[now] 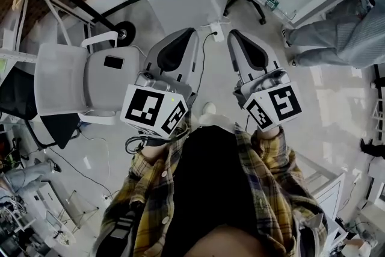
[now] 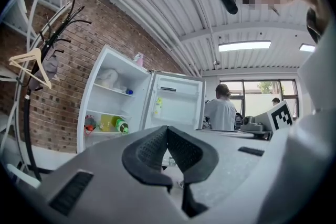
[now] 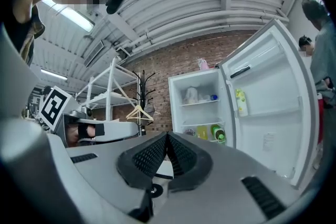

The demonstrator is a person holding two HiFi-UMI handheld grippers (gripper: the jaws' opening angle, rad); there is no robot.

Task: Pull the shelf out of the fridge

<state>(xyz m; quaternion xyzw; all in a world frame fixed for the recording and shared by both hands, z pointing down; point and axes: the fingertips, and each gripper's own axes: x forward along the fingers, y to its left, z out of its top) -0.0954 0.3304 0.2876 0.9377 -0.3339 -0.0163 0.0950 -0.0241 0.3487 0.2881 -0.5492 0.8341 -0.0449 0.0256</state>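
White chair point(image 1: 105, 87), coat stand point(image 3: 143, 84), brick wall point(image 2: 63, 97)

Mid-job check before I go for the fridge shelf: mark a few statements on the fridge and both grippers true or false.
1. The fridge door stands open. True.
2. The left gripper is clamped on something. False: its jaws are shut on nothing, short of the fridge.
3. The right gripper has its jaws together. True.
4. The fridge is bare inside. False: a green bottle sits on a shelf.
5. A coat rack stands beside the fridge. True.
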